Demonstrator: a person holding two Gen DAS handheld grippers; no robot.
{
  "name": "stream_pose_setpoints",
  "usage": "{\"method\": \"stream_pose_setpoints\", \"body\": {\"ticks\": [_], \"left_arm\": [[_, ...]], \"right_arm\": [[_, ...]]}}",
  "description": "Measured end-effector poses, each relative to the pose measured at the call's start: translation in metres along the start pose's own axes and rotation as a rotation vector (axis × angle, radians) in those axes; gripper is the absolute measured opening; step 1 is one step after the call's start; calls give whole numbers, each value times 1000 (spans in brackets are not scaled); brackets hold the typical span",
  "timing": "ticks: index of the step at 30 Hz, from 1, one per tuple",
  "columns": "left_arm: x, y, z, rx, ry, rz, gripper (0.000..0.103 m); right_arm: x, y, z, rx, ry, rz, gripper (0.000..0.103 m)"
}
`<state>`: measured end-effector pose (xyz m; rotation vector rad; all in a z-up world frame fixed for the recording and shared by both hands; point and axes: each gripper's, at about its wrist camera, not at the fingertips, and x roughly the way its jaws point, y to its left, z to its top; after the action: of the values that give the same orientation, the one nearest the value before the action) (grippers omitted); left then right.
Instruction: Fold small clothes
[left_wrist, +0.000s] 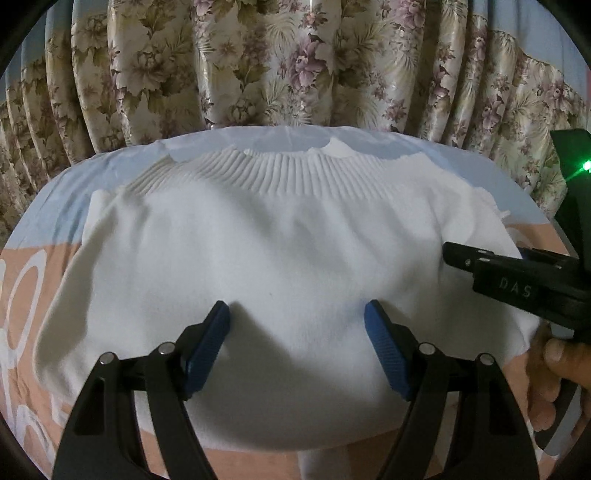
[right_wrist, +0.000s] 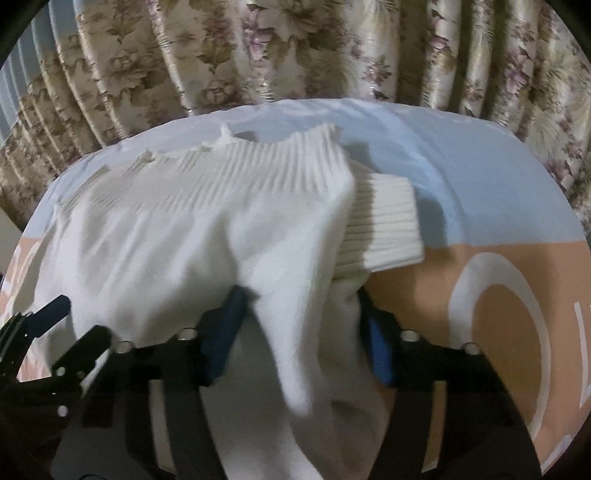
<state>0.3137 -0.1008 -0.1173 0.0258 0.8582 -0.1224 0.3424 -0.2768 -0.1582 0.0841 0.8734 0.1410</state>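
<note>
A small white knit sweater (left_wrist: 280, 258) lies on a bed sheet, its ribbed hem at the far side. My left gripper (left_wrist: 297, 325) is open over the sweater's near middle, blue pads apart and holding nothing. The right gripper's black body (left_wrist: 517, 280) shows at the sweater's right edge. In the right wrist view the sweater (right_wrist: 184, 236) spreads to the left and a ribbed cuff (right_wrist: 384, 229) sticks out on the right. My right gripper (right_wrist: 299, 306) stands open, with a fold of the sweater's right side draped between its blue pads.
The sheet (left_wrist: 44, 206) is light blue at the far side and peach with white rings (right_wrist: 517, 295) nearer me. A floral curtain (left_wrist: 295, 62) hangs right behind the bed's far edge. The person's hand (left_wrist: 554, 369) is at the lower right.
</note>
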Motion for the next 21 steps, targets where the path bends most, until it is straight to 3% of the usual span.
{"method": "stream_pose_setpoints", "body": {"ticks": [1, 3, 6, 15, 21], "left_arm": [[0, 0, 0, 1, 0, 2, 77], [1, -1, -1, 1, -1, 4, 77], [0, -1, -1, 0, -1, 2, 78], [8, -7, -3, 52, 21, 42, 82], [3, 3, 2, 9, 25, 2, 82]], "right_arm": [[0, 0, 0, 8, 0, 32, 37], [-1, -3, -2, 51, -7, 80, 32], [-3, 0, -2, 63, -25, 87, 22], [-23, -2, 17, 109, -38, 154, 19], [-44, 10, 39, 119, -60, 227, 18]]}}
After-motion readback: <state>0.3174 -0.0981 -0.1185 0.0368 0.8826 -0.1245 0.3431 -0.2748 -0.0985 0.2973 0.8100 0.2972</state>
